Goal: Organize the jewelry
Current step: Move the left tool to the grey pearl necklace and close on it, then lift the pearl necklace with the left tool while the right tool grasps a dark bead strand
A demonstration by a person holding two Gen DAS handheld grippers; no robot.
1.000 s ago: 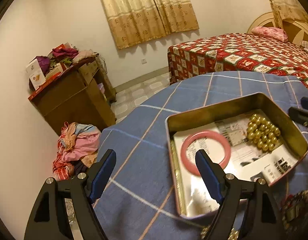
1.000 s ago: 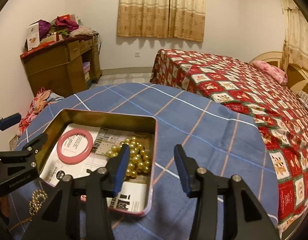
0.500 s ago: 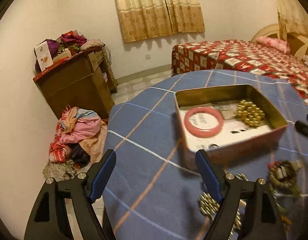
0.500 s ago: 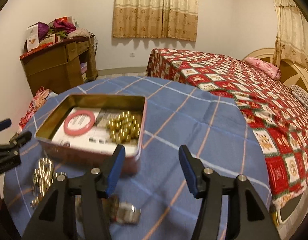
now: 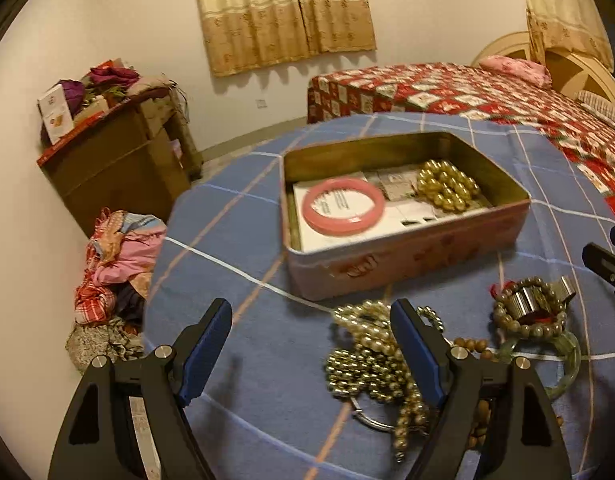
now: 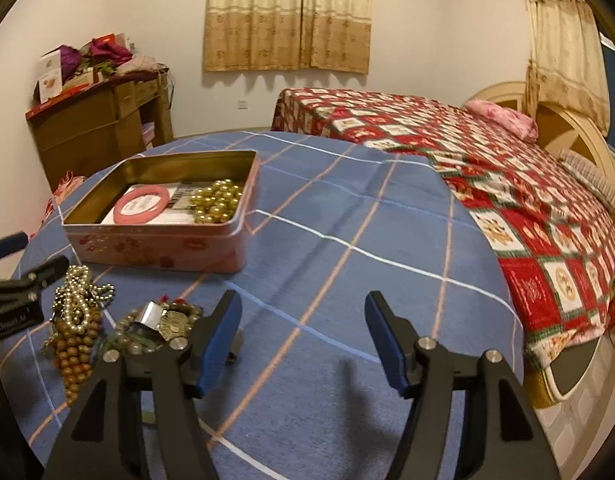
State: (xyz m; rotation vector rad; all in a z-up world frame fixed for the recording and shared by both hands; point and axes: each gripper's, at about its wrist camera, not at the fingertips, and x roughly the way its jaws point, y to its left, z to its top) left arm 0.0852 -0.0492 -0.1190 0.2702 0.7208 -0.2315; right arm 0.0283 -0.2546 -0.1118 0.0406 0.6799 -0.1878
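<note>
Left-wrist view gives me the tin [image 5: 407,264] first: a pink, lidless box sitting on the blue checked surface [image 5: 235,248], with a pink bangle [image 5: 343,211] lying flat on printed paper inside and a clump of gold beads [image 5: 447,191] beside it, toward the tin's right end. The near wall hides the front strip of the tin's floor from me.

Closer to my cameras, loose jewelry lies in a heap on the surface just in front of the tin. I can pick out a pale pearl and gold bead tangle [image 5: 371,356], partly covered by one finger of my left gripper [image 5: 311,356], and a brown bead bracelet [image 5: 527,316] with metal pieces on it, resting over a greenish bangle [image 5: 567,360] (the blur makes its links hard to sort out). From the right-wrist view a string of wooden beads [image 6: 77,356] shows in the same heap.

My left gripper hangs wide apart over the surface with nothing between the pads. My right gripper [image 6: 303,340] is spreading its jaws, only bare cloth between them; its tip is cut off at the right edge of the left-wrist view.

Beyond the surface are a bed [image 6: 487,168] with a red patterned cover, a cluttered wooden cabinet [image 5: 119,160], and a pile of clothes [image 5: 115,260] on the floor.
</note>
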